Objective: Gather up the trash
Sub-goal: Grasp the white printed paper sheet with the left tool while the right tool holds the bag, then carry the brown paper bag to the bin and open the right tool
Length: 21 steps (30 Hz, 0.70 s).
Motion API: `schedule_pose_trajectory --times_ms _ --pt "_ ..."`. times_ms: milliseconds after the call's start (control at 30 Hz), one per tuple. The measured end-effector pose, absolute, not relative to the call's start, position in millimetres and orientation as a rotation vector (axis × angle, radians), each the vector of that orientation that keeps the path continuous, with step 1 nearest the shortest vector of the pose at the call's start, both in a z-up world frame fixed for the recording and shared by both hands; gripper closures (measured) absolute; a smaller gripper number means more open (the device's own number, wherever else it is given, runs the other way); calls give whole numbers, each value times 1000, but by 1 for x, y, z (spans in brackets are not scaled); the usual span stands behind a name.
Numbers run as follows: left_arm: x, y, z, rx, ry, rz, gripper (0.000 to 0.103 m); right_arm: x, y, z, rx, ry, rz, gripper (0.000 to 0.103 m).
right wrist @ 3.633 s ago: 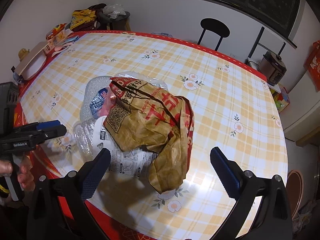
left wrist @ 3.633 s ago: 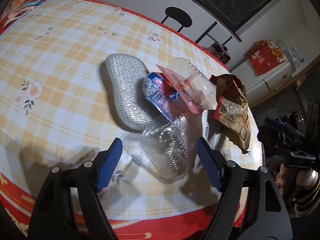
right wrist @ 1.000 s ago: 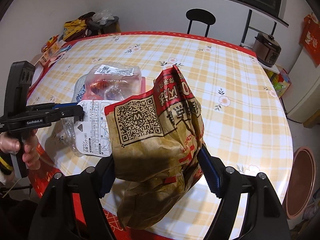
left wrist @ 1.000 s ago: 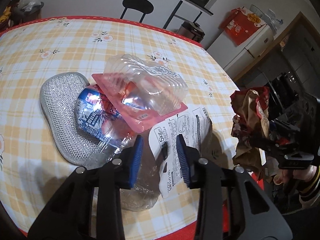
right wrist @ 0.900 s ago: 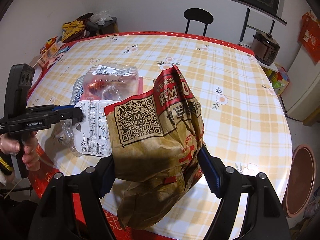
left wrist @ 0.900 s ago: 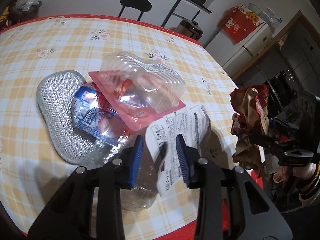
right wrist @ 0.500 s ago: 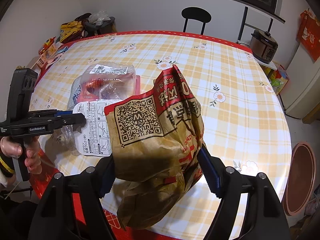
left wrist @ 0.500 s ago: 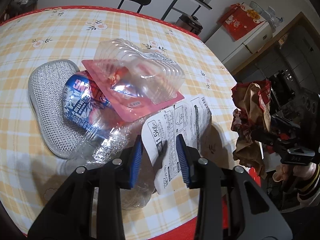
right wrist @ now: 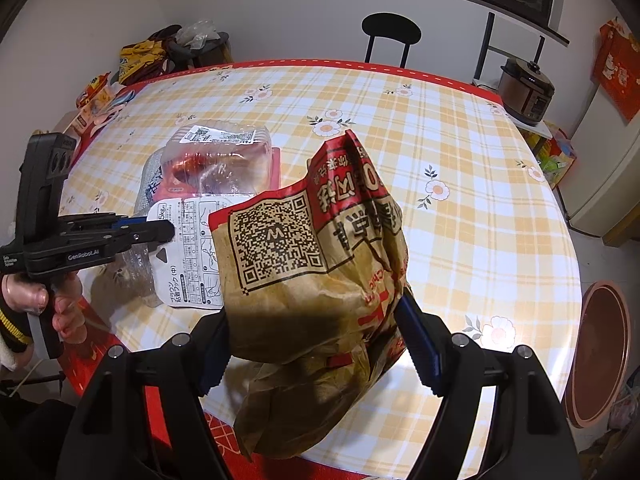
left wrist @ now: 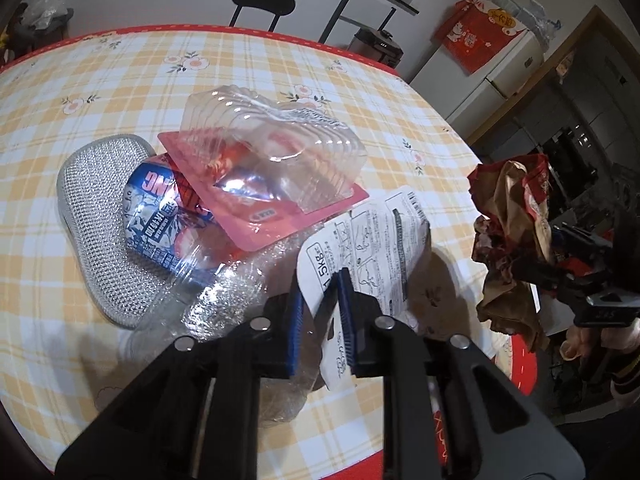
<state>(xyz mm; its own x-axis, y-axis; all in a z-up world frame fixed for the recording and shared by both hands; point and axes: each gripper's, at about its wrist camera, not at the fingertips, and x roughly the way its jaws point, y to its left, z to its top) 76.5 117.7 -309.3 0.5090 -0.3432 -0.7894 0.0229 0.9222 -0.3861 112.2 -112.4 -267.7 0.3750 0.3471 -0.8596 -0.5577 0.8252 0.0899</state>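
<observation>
A crumpled brown and red paper bag hangs over the near table edge, and my right gripper is shut on it. The same bag shows at the right of the left wrist view. My left gripper is closing, with both pads against the near corner of a white printed card. Seen from the right wrist, the left gripper pinches that card. Behind it lie a clear clamshell on a pink tray, a crushed blue-labelled bottle, crinkled clear plastic and a silver mesh pad.
The round table has a yellow check cloth with a red rim. A black chair stands behind it, and a rice cooker is at the back right. A brown basin sits on the floor. Packets crowd the far left edge.
My left gripper's jaws have narrowed from a wide gap onto the corner of the white card. The right gripper and the paper bag have stayed put.
</observation>
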Motion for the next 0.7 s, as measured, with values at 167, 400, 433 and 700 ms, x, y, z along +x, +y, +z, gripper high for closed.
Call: schedule_pose_trajectory --times_ms 167,400,433,700 --pt "69 110 -299 -298 997 -252 91 112 -116 -265 -219 1028 575 29" --pt "55 104 -275 -290 913 -277 97 111 -116 -259 -209 1015 577 29" --pt "52 104 -270 -289 898 -282 98 111 -117 -258 -206 1012 576 29" --pt "34 107 -244 -357 820 -305 98 110 -124 -251 -179 994 566 29"
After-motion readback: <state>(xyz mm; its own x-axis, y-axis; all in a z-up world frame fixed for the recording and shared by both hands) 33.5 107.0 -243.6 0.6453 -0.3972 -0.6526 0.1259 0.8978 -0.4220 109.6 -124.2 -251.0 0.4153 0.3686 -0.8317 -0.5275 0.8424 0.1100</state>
